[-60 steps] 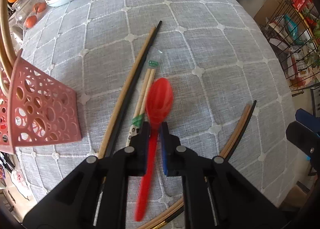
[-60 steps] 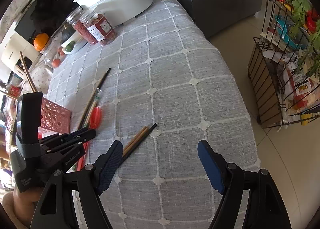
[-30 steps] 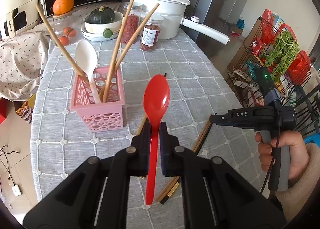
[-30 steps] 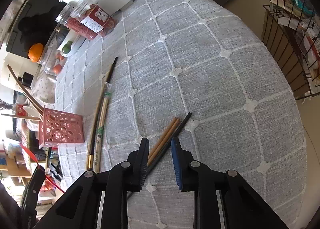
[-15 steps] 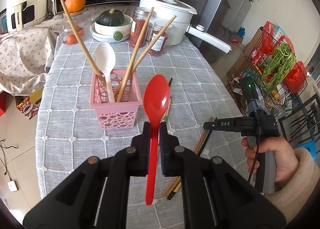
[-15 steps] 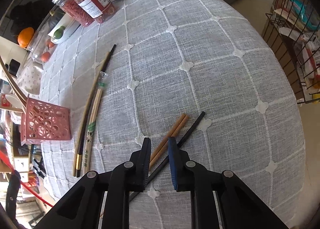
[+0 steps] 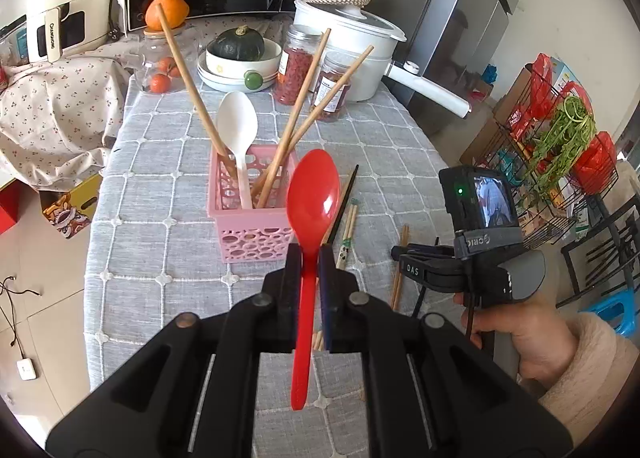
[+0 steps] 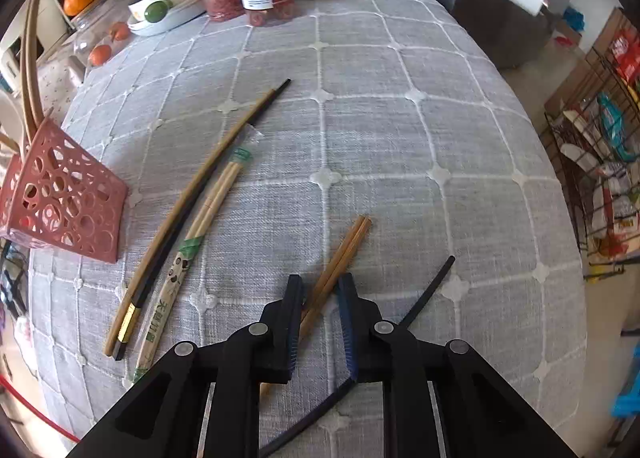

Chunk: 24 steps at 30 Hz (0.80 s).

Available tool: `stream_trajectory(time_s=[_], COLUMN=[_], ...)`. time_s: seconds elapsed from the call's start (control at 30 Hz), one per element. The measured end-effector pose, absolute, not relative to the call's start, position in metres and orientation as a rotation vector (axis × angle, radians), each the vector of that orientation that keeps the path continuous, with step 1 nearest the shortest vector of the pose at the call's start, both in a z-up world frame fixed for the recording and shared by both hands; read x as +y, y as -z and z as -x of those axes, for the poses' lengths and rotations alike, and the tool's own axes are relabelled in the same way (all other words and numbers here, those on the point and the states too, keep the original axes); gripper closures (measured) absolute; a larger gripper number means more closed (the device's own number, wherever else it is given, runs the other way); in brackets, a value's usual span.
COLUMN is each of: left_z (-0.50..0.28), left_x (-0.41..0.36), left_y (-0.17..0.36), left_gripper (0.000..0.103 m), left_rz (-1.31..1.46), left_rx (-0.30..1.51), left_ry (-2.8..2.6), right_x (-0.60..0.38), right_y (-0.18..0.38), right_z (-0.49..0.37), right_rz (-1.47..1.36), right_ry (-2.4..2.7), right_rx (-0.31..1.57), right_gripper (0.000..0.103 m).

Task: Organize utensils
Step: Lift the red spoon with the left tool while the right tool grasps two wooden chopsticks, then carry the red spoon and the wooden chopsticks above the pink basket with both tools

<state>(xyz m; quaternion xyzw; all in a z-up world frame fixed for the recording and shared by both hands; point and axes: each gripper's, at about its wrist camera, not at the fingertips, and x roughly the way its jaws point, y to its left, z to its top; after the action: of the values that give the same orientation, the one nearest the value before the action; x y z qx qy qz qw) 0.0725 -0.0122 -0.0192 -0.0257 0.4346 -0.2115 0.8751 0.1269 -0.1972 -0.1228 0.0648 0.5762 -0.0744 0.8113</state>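
My left gripper (image 7: 310, 254) is shut on the handle of a red spoon (image 7: 314, 190), held up in the air in front of a pink basket (image 7: 252, 226). The basket holds a white spoon (image 7: 238, 126) and several wooden chopsticks. My right gripper (image 8: 320, 294) points steeply down at the grey cloth, shut on a pair of brown chopsticks (image 8: 352, 236). In the left wrist view a hand carries this right gripper (image 7: 398, 256). A black chopstick (image 8: 424, 294) runs under its right finger. A long wood-and-black pair (image 8: 192, 198) and a paper-sleeved pair (image 8: 188, 254) lie near the basket (image 8: 68, 202).
Two jars (image 7: 310, 74), a white pot (image 7: 352, 46) with a long handle and a plate with a dark squash (image 7: 240, 54) stand at the table's far end. A wire rack (image 7: 560, 162) with bags stands off the right edge. The floor drops away on the left.
The left gripper lifted the red spoon off the cloth and now faces the basket. The right gripper's wide jaws closed around the brown chopsticks, then rolled, swinging them away from the black one.
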Motion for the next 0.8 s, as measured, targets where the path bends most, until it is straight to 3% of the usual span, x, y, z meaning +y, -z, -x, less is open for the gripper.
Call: stream_trajectory(time_s=[0.3, 0.8], left_z=[-0.068, -0.083], left_x=[-0.002, 0.021], left_y=[-0.005, -0.033], left_gripper=[0.094, 0.094], left_rz=[0.085, 0.259], left_rx=[0.765, 0.356], left_ry=[0.386, 0.224], right_x=[-0.23, -0.24], right_y=[0.113, 0.024], right_z=[-0.131, -0.087], right_rz=[-0.461, -0.498], right_ry=[0.015, -0.139], right_rx=[1.143, 0.818], right_gripper=[0.096, 0.098])
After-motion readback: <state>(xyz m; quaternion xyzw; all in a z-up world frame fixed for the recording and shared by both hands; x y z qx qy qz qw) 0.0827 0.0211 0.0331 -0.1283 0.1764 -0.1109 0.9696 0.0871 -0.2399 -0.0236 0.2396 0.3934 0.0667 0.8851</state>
